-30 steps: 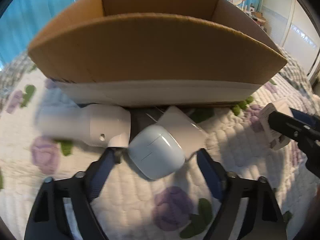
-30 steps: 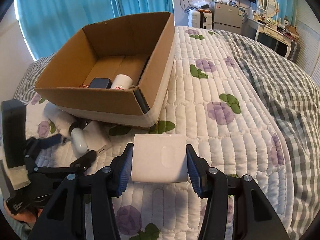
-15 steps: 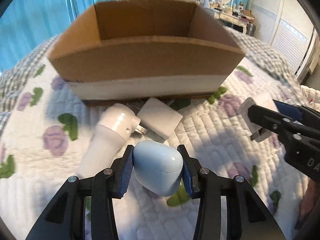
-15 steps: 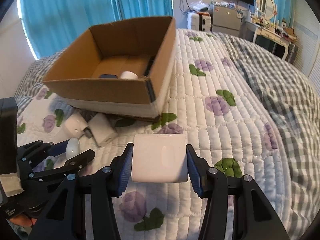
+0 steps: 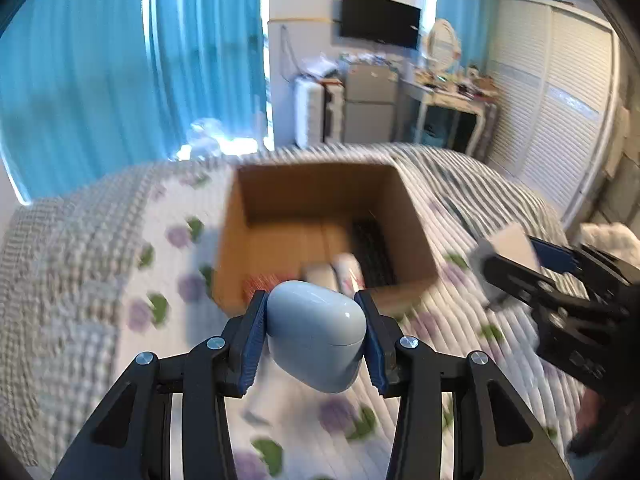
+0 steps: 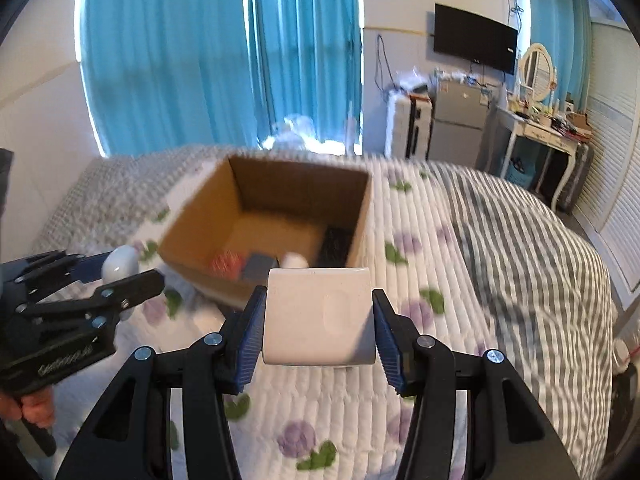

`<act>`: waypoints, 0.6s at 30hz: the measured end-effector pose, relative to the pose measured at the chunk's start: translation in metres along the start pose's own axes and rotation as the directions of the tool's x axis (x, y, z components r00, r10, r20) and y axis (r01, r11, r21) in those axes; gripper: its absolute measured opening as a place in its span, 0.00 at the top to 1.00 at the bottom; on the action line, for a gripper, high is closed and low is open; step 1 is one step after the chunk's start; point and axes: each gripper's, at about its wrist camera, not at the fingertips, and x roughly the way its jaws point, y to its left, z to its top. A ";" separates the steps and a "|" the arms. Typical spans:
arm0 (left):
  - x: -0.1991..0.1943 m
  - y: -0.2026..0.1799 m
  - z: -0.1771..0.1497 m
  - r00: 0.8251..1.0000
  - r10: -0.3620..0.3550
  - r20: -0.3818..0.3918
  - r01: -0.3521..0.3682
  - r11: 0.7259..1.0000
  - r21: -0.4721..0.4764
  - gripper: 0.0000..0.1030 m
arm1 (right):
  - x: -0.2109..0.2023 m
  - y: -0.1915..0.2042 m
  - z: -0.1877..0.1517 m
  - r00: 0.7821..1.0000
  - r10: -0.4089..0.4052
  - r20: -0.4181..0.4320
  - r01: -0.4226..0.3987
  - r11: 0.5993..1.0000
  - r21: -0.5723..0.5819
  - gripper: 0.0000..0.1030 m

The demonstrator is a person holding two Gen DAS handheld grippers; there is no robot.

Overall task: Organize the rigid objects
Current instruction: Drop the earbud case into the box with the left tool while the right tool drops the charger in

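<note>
The left gripper (image 5: 316, 334) has its blue-padded fingers (image 5: 253, 344) pressed on both flanks of a pale blue earbud case (image 5: 316, 336), lifted clear of the bed. These jaws have just been closing, with the case between them, and now stand partly drawn in around it. The right gripper (image 6: 318, 326) has its fingers (image 6: 250, 330) clamped on the sides of a white square charger block (image 6: 320, 316), also in the air, the jaws narrowly set.

At 12 o'clock from both sets of fingers sits an open cardboard box (image 6: 200, 220) on the bed. In its bottom, seen from the right wrist, lie a red item (image 6: 226, 264) at the near left, a dark grey flat item (image 6: 258, 266) beside it, a white rounded item (image 6: 294, 260) next along, and something black (image 6: 336, 240) against the right wall; all are blurred.

From the left wrist, the right gripper shows at 3 o'clock, apart from the box. From the right wrist, the left gripper sits at 9 o'clock, a hand (image 6: 30, 408) below it.

The bed carries a white quilt (image 6: 400, 264) with purple flowers and green leaves, and a grey checked cover (image 6: 532, 248) at 2 o'clock. Beyond are blue curtains (image 6: 180, 52), a wall television (image 6: 474, 44), a small fridge (image 6: 460, 120) and a white dressing table (image 6: 540, 136).
</note>
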 end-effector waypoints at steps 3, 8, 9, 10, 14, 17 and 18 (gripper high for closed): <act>0.015 0.006 0.024 1.000 0.013 0.006 -0.013 1.000 0.007 0.57 | 0.002 0.004 0.027 0.999 -0.012 0.034 0.013 0.999 -0.034 0.52; 0.067 0.014 0.041 0.998 0.048 -0.047 -0.046 0.998 0.043 0.57 | 0.029 0.006 0.060 0.998 -0.001 0.055 0.005 0.998 -0.060 0.52; 0.075 0.014 0.041 0.998 0.041 -0.053 -0.038 0.998 0.048 0.57 | 0.036 0.005 0.062 0.999 0.001 0.053 0.003 0.998 -0.062 0.52; 0.083 0.015 0.042 0.998 0.029 -0.059 -0.027 0.999 0.048 0.57 | 0.048 0.004 0.066 0.999 0.007 0.047 -0.004 0.998 -0.063 0.52; 0.112 0.017 0.037 0.996 0.018 -0.085 -0.013 0.999 0.050 0.57 | 0.082 -0.002 0.065 0.999 0.035 0.015 -0.035 0.998 -0.045 0.52; 0.129 0.015 0.031 0.994 0.029 -0.101 -0.023 0.998 0.060 0.57 | 0.104 -0.007 0.058 0.998 0.058 -0.012 -0.058 0.998 -0.037 0.52; 0.132 0.014 0.029 0.994 0.031 -0.103 -0.025 0.998 0.056 0.57 | 0.110 -0.009 0.055 0.998 0.061 -0.021 -0.062 0.997 -0.036 0.52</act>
